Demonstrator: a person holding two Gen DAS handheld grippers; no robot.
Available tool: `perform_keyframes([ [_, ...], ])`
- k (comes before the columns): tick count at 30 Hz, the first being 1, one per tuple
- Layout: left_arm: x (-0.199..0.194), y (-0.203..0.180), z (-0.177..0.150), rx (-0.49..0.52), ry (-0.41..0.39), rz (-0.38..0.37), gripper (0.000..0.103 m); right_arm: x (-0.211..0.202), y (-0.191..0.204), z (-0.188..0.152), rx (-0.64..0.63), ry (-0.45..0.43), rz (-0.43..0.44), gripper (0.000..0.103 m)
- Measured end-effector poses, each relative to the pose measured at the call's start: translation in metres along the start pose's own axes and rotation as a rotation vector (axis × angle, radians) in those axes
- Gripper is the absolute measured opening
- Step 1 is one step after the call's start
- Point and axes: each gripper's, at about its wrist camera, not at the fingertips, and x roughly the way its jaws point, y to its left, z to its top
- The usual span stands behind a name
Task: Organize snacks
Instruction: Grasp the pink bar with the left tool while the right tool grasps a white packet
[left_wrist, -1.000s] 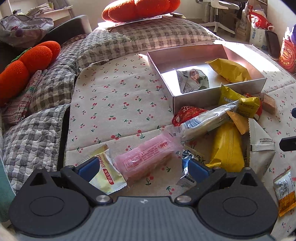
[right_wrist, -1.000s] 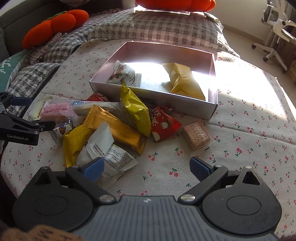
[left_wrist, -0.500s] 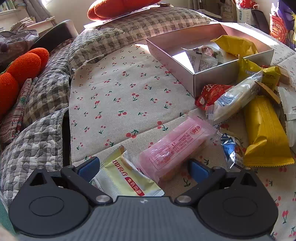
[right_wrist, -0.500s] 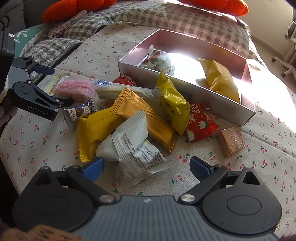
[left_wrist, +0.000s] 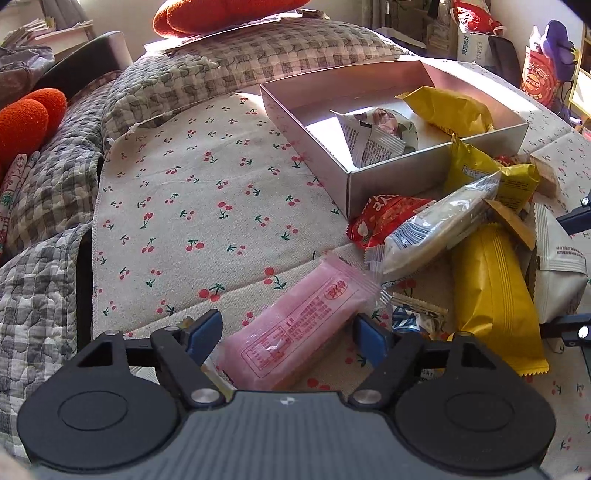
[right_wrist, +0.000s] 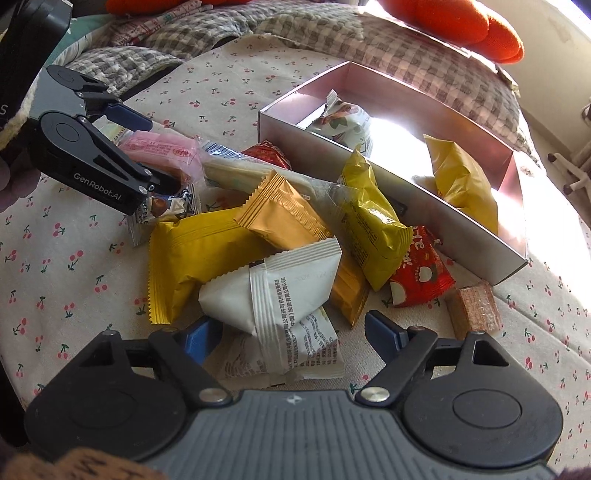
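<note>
A pile of snack packets lies on a cherry-print cloth (left_wrist: 192, 206) in front of an open silver box (left_wrist: 399, 177) (right_wrist: 369, 173). The box holds a white printed packet (left_wrist: 380, 136) and a yellow packet (left_wrist: 447, 110). My left gripper (left_wrist: 288, 332) (right_wrist: 144, 147) straddles a pink packet (left_wrist: 299, 325) (right_wrist: 162, 147); its jaws are closing and the pads do not visibly press on it. My right gripper (right_wrist: 293, 330) straddles a white packet (right_wrist: 280, 291), its jaws also closing, with a gap left at the right pad.
The pile includes yellow (right_wrist: 195, 251), gold (right_wrist: 284, 218), red (right_wrist: 417, 273) and clear long (left_wrist: 436, 229) packets, plus a wrapped wafer cube (right_wrist: 474, 310). Checked quilted cushions (left_wrist: 258, 55) and orange knitted cushions (left_wrist: 26, 122) border the cloth at the back and left.
Both grippers have come down closer to the pile and their jaws have narrowed. The pink packet now lies between the left fingers and the white packet between the right fingers.
</note>
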Motion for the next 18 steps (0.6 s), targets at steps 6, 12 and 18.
perform_keyframes([
  [6,-0.003,-0.001,0.002,-0.058,0.048,-0.023,0.065,0.000,0.000,0.000,-0.007,-0.001,0.017,0.058],
  [12,-0.007,-0.002,0.003,-0.128,0.101,-0.016,0.045,-0.002,0.002,0.001,-0.019,0.003,0.023,0.053],
  [18,-0.011,-0.002,0.003,-0.200,0.133,0.002,0.038,-0.006,-0.001,0.002,-0.003,0.004,0.040,0.047],
])
